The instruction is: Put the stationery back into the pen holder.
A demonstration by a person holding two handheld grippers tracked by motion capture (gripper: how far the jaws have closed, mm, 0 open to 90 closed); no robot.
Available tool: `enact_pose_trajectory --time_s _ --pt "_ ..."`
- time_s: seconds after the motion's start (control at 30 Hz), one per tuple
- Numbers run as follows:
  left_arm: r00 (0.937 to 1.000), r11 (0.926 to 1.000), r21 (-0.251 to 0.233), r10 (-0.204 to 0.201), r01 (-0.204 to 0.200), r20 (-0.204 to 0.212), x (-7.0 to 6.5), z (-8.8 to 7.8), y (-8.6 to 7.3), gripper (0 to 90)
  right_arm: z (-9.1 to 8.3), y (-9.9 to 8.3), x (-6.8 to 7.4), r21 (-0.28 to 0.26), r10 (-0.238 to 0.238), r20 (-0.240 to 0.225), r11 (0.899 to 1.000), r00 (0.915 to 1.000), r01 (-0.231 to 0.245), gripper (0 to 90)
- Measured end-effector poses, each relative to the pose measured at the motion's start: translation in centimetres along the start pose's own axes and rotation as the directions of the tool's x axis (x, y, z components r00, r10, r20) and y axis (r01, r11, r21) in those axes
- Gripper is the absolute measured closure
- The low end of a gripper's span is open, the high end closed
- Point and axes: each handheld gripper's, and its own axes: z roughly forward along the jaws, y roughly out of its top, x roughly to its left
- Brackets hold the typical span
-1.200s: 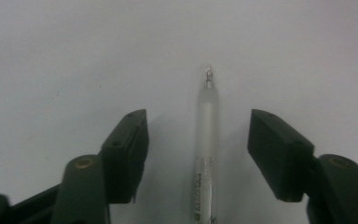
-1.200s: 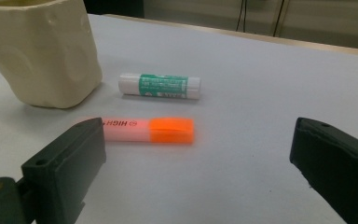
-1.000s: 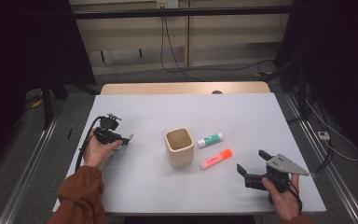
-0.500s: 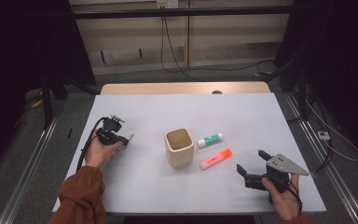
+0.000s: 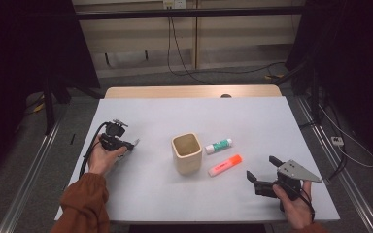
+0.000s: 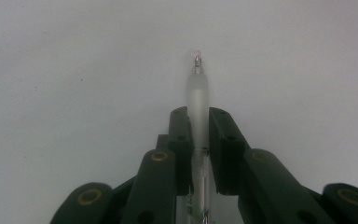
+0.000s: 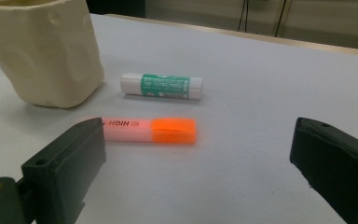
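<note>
The left hand-held gripper [image 6: 198, 135], its jaws just closing, is pinching a clear pen [image 6: 197, 93] lying flat on the bench [image 5: 150, 194], at nine o'clock from the cup [image 5: 187, 153]. The slim barrel is risking slipping or rolling out on lifting. The right hand-held gripper [image 7: 198, 158] is waiting spread before the orange highlighter [image 7: 147, 130].

Left gripper [image 6: 198, 140] jaws have just been closing, now clamped on clear pen [image 6: 197, 100].

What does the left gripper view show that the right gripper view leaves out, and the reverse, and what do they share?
Left gripper view: a frosted pen, pinched between the jaws of the left tool, which have just been closing. Right gripper view: the right tool, jaws wide apart, facing an orange highlighter, a green glue stick and a cream cup. Shared: the pale grey table.
</note>
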Motion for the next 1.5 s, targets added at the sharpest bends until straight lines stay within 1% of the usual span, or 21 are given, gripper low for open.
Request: enact_pose_trajectory --time_s 0.07,0.13,0.2,0.27,0.33,0.47,0.6,0.7,0.73,0.77,0.8,0.83,0.87,1.0,1.17,1.23,1.3,1.4,1.43,1.47,1.5 --pt "1.0 0.9997 -0.026 -0.003 0.003 0.006 -0.2 -0.2 0.1 80.4 0.0 0.0 0.0 0.0 0.0 0.0 1.0 1.0 0.0 3.3" --pt "0.9998 0.9984 -0.057 0.005 -0.004 0.017 -0.5 -0.5 0.1 80.4 0.0 0.0 0.0 0.0 0.001 0.001 1.0 1.0 -0.001 3.3" --pt "0.9994 0.995 -0.099 -0.005 0.008 0.035 -0.7 -0.9 0.2 80.4 0.0 0.0 0.0 0.0 0.0 0.001 1.0 1.0 0.0 3.3" --pt "0.9993 0.9918 -0.128 0.004 0.001 0.037 -0.9 -1.2 0.3 80.4 0.0 0.0 0.0 0.0 0.0 0.001 1.0 1.0 0.0 3.3" --pt "0.9987 0.9889 -0.148 0.004 0.003 0.05 -1.1 -1.4 0.3 80.4 0.0 0.0 0.0 -0.001 0.002 0.001 1.0 1.0 -0.002 3.3" --pt "0.9988 0.984 -0.178 0.024 -0.016 0.041 -1.6 -2.0 0.2 80.4 -0.1 0.0 0.0 -0.001 0.003 0.001 1.0 1.0 -0.003 3.3" --pt "0.9978 0.9754 -0.22 0.029 -0.015 0.06 -2.0 -2.7 0.1 80.4 0.0 0.0 0.0 -0.002 0.002 0.001 1.0 1.0 -0.002 3.3" --pt "0.9956 0.9662 -0.257 0.04 -0.017 0.085 -2.4 -3.0 0.1 80.4 -0.1 0.0 0.0 -0.002 0.003 0.001 1.0 1.0 -0.003 3.3" --pt "0.9932 0.9622 -0.272 0.044 -0.013 0.108 -2.5 -3.1 0.1 80.4 -0.1 0.0 0.0 -0.002 0.003 0.001 1.0 1.0 -0.003 3.3" --pt "0.9887 0.9575 -0.288 0.049 -0.006 0.141 -2.6 -3.1 0.2 80.4 -0.1 0.0 0.0 -0.002 0.003 0.001 1.0 1.0 -0.003 3.3" --pt "0.9865 0.955 -0.296 0.062 -0.014 0.152 -2.7 -3.2 0.2 80.4 -0.1 0.0 0.0 -0.002 0.003 0.001 1.0 1.0 -0.003 3.3" --pt "0.9871 0.9554 -0.294 0.07 -0.025 0.144 -2.9 -3.3 0.2 80.4 -0.1 0.0 0.0 -0.002 0.003 0.001 1.0 1.0 -0.003 3.3" --pt "0.9866 0.9524 -0.304 0.075 -0.028 0.145 -3.2 -3.3 0.3 80.4 -0.1 0.0 0.0 -0.002 0.003 0.001 1.0 1.0 -0.003 3.3" --pt "0.9804 0.9411 -0.336 0.103 -0.041 0.168 -3.7 -3.6 0.4 80.4 -0.1 0.0 0.0 -0.002 0.004 0.001 1.0 1.0 -0.004 3.3" --pt "0.9774 0.9261 -0.375 0.117 -0.044 0.176 -4.4 -4.1 0.5 80.4 -0.1 0.0 0.0 -0.002 0.004 0.0 1.0 1.0 -0.004 3.3" --pt "0.9772 0.9183 -0.393 0.125 -0.048 0.172 -4.8 -4.4 0.6 80.4 0.0 0.0 0.0 -0.001 0.004 0.0 1.0 1.0 -0.004 3.3" --pt "0.9754 0.909 -0.414 0.133 -0.05 0.175 -5.2 -4.6 0.7 80.4 0.0 0.0 0.0 -0.002 0.003 0.0 1.0 1.0 -0.003 3.3" --pt "0.9758 0.8947 -0.443 0.144 -0.057 0.165 -5.8 -5.1 0.9 80.4 0.0 0.0 0.0 -0.002 0.003 0.0 1.0 1.0 -0.003 3.3" --pt "0.975 0.8899 -0.453 0.144 -0.053 0.169 -6.0 -5.2 0.9 80.4 0.0 0.0 0.0 -0.002 0.003 0.0 1.0 1.0 -0.003 3.3" --pt "0.9753 0.8883 -0.456 0.146 -0.056 0.166 -6.2 -5.3 1.0 80.4 0.0 0.0 0.0 -0.002 0.004 -0.001 1.0 1.0 -0.004 3.3" --pt "0.9748 0.8824 -0.466 0.154 -0.062 0.161 -6.4 -5.5 1.0 80.4 0.0 0.0 0.0 -0.002 0.005 -0.001 1.0 1.0 -0.005 3.3"
